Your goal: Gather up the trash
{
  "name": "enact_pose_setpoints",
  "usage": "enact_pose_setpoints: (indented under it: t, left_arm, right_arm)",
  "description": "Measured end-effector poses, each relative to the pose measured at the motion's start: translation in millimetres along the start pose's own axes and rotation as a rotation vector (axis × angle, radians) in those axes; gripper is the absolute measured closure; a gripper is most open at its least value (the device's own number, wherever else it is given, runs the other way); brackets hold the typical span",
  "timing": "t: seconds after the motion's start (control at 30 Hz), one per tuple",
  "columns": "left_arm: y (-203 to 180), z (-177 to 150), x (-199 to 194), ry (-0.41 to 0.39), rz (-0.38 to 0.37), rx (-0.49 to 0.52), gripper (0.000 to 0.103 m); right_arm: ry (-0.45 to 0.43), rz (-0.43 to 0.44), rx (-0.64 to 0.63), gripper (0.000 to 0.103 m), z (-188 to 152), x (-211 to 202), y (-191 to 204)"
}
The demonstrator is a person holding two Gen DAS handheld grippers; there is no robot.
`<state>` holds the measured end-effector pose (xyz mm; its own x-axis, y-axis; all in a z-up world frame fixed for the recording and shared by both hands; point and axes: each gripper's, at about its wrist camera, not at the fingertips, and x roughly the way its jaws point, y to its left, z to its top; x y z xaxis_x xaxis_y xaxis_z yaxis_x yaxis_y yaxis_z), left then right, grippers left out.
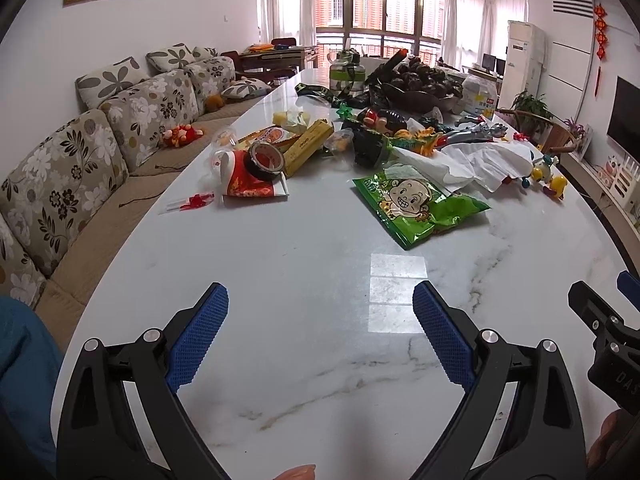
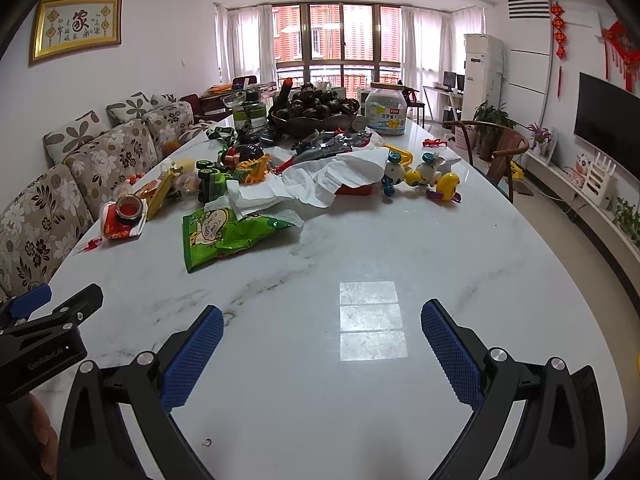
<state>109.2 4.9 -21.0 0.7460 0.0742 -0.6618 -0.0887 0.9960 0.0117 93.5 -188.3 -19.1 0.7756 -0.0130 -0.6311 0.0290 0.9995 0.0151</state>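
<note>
**Both grippers hovering empty, trash mixed in w/ toys — sorting risk**

Left gripper [image 1: 320, 332] hanging over bare marble at near end of table [image 1: 320, 380], jaws spread wide, nothing between pads. Right gripper [image 2: 322, 354] same: wide open, empty, sitting just beside the left one. No pickup started yet, judging by layout.

Trash lying mid-table, well ahead of both grippers. Nearest piece: green snack bag [image 1: 420, 204], flat, crinkled, w/ crumpled white tissue [image 1: 480, 160] overlapping its far edge. Left of that: red wrapper [image 1: 252, 184] w/ tape roll [image 1: 266, 162] resting on it, yellow box [image 1: 310, 144] just behind, small red-and-clear candy wrapper [image 1: 188, 202] near table's sofa-side edge.

Risks, as judged from here:
- Gripping bag flat on slick marble: pads prob. sliding over it, or pushing it fwd instead of pinching. Needing an edge or a raised crease.
- Pulling bag while tissue lying on it: tissue dragging along, poss. knocking toys behind.
- Tissue draped over something red, partly hiding it; closing blind there meaning grabbing a non-trash item.
- Toys — yellow duck toy [image 2: 448, 188], green toy car [image 2: 212, 184] — sitting touching or just beside the trash; mis-sorting likely if aiming loosely.
- Lifting red wrapper w/ tape roll on top: roll tipping off, rolling toward sofa side.
- Grippers working close together: colliding if both reaching for the bag.
- No bin visible in either view; drop point unknown.
</note>
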Motion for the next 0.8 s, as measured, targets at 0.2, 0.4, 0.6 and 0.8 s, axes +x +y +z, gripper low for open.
enact_pose_setpoints:
  t: [0.2, 0.4, 0.6, 0.8]
  left_arm:
    - [-2.6, 0.6, -1.0, -0.005, 0.0, 0.013, 0.012]
    - [0.4, 0.3, -3.7, -0.016, -0.03, 0.0, 0.012]
    - [1.1, -0.5, -6.5, -0.025, -0.026, -0.003, 0.009]
    - [-2.7, -4.7, -9.1, -0.043, -0.015, 0.027, 0.009]
  right_arm:
    - [0.001, 0.007, 0.002, 0.005, -0.1, 0.0, 0.1]
    - [0.003, 0.008, 0.002, 0.005, -0.1, 0.4, -0.2]
    - [0.011, 0.01, 0.014, 0.005, -0.5, 1.4, -2.2]
    - [0.011, 0.015, 0.017, 0.005, -0.2, 1.2, -2.7]
